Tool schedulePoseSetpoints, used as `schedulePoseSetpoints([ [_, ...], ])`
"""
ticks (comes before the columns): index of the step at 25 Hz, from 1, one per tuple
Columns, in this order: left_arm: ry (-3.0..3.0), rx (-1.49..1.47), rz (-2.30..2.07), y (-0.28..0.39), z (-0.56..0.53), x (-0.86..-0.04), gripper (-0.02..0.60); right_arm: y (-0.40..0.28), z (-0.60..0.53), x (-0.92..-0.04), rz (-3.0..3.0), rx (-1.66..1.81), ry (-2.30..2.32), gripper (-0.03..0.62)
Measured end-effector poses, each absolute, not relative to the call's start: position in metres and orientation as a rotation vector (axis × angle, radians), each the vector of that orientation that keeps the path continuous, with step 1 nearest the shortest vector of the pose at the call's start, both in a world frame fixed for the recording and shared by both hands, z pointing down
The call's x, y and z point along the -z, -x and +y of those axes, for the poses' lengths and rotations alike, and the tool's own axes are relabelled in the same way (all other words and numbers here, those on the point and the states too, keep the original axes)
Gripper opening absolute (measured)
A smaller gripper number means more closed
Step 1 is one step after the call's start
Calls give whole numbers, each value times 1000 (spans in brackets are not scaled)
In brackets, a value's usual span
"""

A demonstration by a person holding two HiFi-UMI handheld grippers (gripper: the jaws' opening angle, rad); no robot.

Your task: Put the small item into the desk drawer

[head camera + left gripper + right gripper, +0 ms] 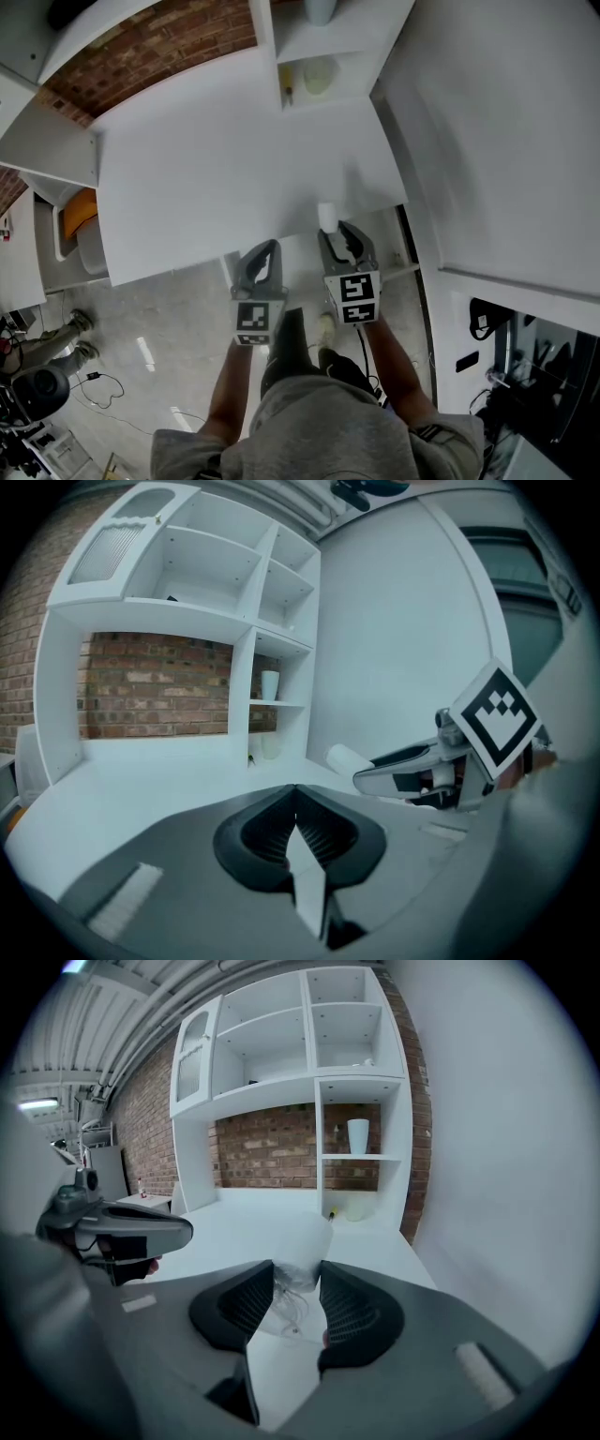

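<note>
We are gripping the small white cylinder (305,1241) between the jaws of our right gripper (298,1277), just over the white tabletop's (216,159) near edge. Our left gripper (296,799) is hanging beside it, clenched on nothing.

Left tongs (297,799) are sitting closed and empty above the white table (141,794). Right tongs (367,778) are hovering alongside, gripping a small white item (344,757).

White tabletop (216,169) backed by a red brick wall (272,1152) and white shelf unit (281,1044), above a grey floor (169,328).
</note>
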State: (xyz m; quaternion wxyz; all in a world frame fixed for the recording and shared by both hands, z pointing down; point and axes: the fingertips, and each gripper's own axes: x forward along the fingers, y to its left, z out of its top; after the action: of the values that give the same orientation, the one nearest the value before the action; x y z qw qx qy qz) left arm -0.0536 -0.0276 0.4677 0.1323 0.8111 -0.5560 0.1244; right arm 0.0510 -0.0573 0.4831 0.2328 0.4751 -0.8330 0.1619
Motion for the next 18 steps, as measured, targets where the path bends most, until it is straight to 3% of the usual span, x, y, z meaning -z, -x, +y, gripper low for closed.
schedulePoseSetpoints([
  [18,-2311,-411,-1471,24,2,-541,12,-78,-5,-568,-2159,-567,-1227,158],
])
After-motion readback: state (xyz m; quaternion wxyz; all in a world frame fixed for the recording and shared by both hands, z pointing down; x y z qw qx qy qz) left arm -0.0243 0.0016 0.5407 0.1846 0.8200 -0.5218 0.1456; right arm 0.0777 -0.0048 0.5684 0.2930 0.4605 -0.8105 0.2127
